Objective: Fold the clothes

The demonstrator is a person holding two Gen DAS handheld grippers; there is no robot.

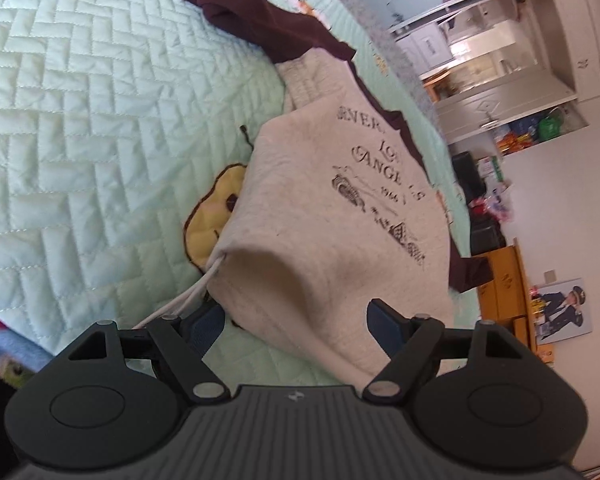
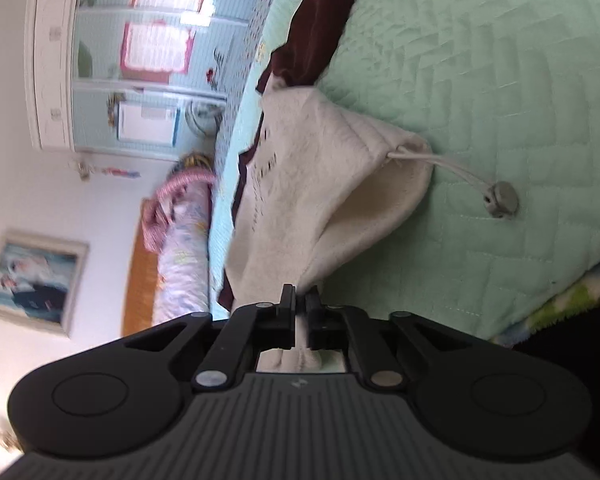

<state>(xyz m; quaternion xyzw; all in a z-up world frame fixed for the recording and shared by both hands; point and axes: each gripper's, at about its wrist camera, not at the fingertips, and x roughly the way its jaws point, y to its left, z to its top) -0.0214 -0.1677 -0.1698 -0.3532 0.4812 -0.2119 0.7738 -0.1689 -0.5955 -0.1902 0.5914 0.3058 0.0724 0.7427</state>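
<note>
Right tongs (image 2: 300, 300) pinch the cream hoodie's (image 1: 332, 216) hem at six o'clock, while left tongs (image 1: 296, 320) hover spread wide over the hoodie lying on the mint quilted bed (image 1: 80, 120).

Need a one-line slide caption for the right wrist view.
Right gripper shut on the hem of a cream sweatshirt lying on a mint quilted bedspread, drawstring toggle trailing.

A bed (image 1: 80, 128) covered in a pale green quilted spread fills the left of the frame; a cream sweatshirt (image 1: 332, 216) with dark maroon sleeves lies across it, its drawstring toggle (image 2: 500, 199) resting on the quilt at right.
</note>
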